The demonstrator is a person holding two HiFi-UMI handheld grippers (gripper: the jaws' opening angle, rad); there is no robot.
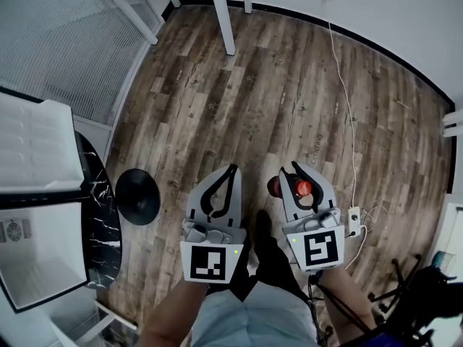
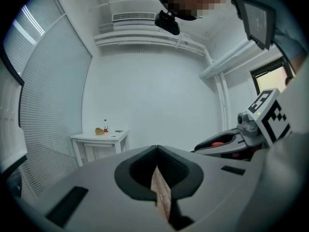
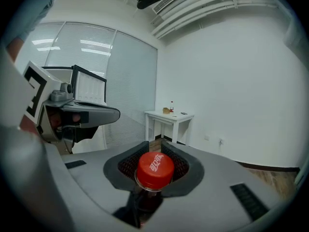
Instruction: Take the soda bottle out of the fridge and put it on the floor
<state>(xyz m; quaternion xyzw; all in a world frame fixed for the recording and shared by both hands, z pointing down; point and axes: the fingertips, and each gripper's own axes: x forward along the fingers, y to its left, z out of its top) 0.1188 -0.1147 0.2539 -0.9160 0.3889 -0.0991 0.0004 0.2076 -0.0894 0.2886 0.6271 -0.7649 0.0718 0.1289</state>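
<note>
A soda bottle (image 1: 303,188) with a red cap (image 3: 155,168) and dark contents stands upright between the jaws of my right gripper (image 1: 295,170), which is shut on its neck just under the cap. The bottle hangs above the wooden floor (image 1: 275,92). My left gripper (image 1: 231,169) is beside it on the left, shut, with nothing between its jaws; in the left gripper view its fingertips (image 2: 155,147) meet. The white fridge (image 1: 36,259) stands open at the far left.
A black marble-patterned tabletop (image 1: 101,208) and a round black disc (image 1: 137,196) lie left of the grippers. A white table (image 1: 217,6) stands at the far wall. A power strip (image 1: 354,223) with a white cable lies on the floor to the right.
</note>
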